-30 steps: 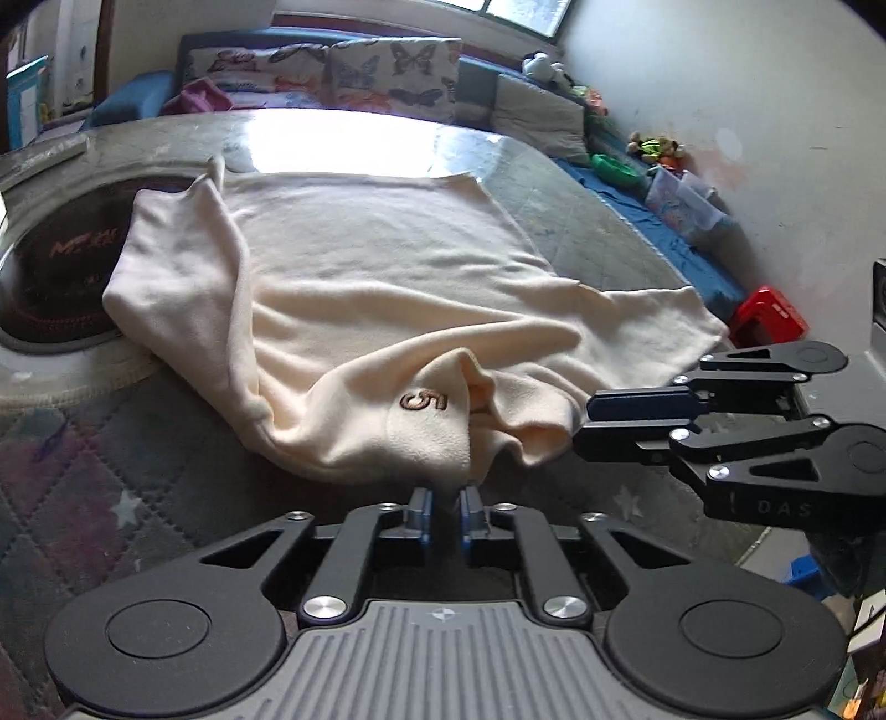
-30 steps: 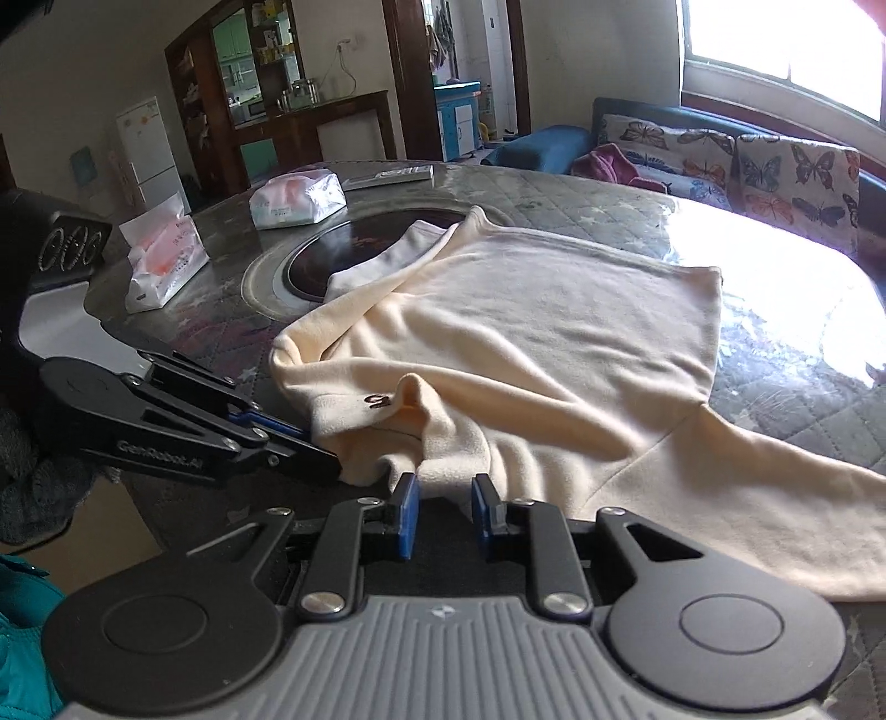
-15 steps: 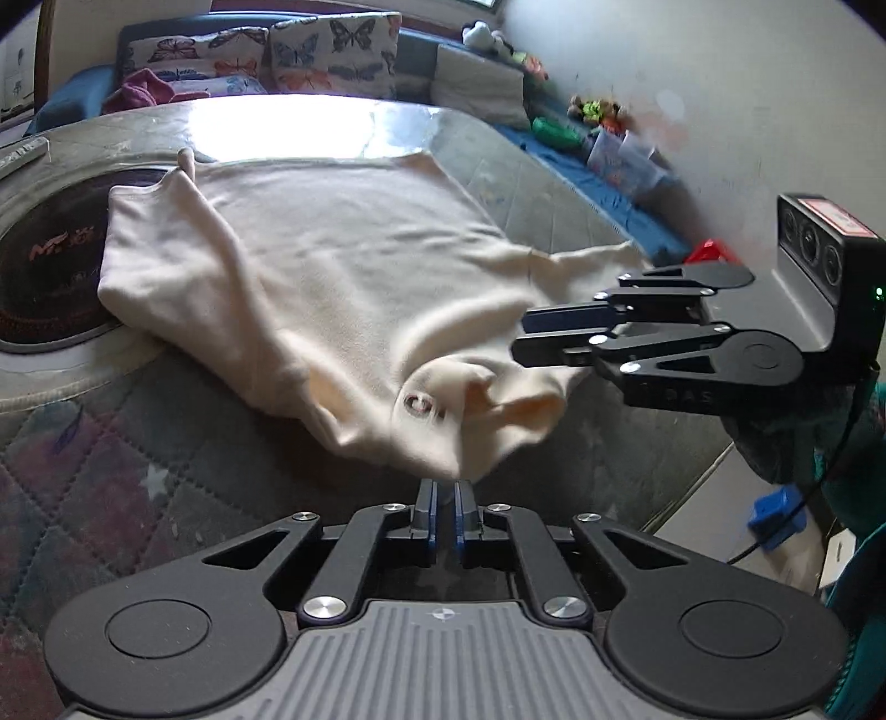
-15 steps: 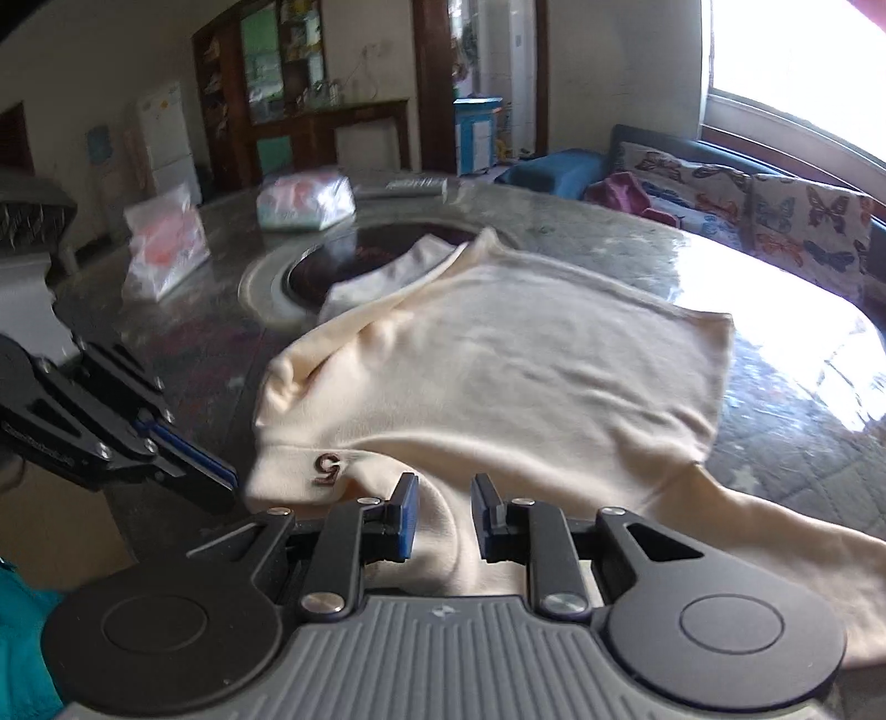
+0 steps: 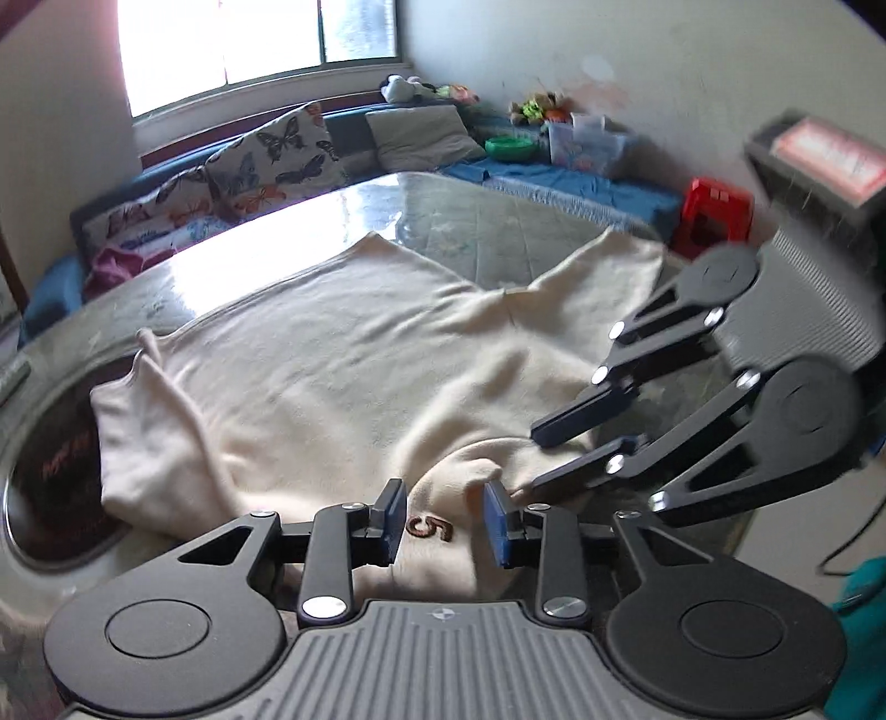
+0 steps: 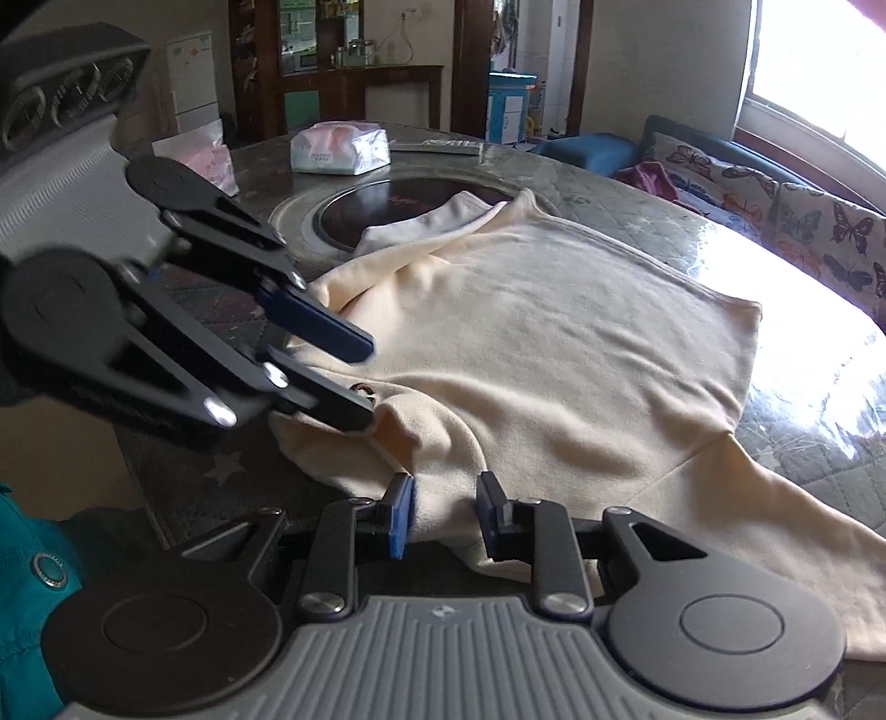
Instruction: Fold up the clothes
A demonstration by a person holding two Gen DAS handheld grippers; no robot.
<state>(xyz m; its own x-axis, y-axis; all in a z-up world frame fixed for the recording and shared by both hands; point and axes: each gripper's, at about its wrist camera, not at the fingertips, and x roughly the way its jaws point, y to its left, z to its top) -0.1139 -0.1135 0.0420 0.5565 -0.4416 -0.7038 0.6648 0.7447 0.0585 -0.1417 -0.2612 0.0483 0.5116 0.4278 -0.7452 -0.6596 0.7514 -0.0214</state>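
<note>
Bright window above butterfly-cushioned sofa, pale scuffed wall.

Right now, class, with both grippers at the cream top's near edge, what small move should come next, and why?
Probably close the left gripper, whose jaws are opening, on the cream knitted top: its bunched near edge lies loose between them on the round table.

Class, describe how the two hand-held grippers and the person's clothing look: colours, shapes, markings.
Both the left gripper and the right gripper have black linkage fingers with silver rivets, blue pads, round black discs and a ribbed grey body. A teal sleeve with a metal snap shows.
</note>
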